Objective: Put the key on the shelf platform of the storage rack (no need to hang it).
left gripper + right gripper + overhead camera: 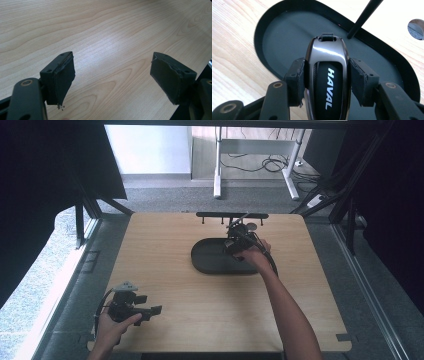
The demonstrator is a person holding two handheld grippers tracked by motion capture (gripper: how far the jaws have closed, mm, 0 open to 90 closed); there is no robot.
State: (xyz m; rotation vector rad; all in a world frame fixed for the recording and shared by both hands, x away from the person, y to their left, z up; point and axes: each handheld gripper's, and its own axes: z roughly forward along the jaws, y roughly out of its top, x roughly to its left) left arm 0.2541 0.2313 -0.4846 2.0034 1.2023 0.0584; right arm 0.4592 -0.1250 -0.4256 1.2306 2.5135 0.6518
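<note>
The right gripper (327,77) has its fingers (297,75) pinching a car key (328,75) from both sides, the pads pressed against the key's glossy dark shell, which carries the white lettering HAVAL down its middle and a small strap loop at its far end. The key hangs over a black oval tray (274,37) whose raised rim lies on the light wooden table (232,50); whether the key touches the tray floor cannot be told. A thin black rod (364,17) slants across the tray's far rim. In the high view the right gripper (239,241) sits above the right part of the tray (207,257), near the middle of the table (175,290), with a black rack (232,215) of small pegs just behind it at the far edge. The left gripper (131,305) is held well apart, near the front left corner, and its fingers (62,77) stand spread wide over bare wood with nothing between them.
</note>
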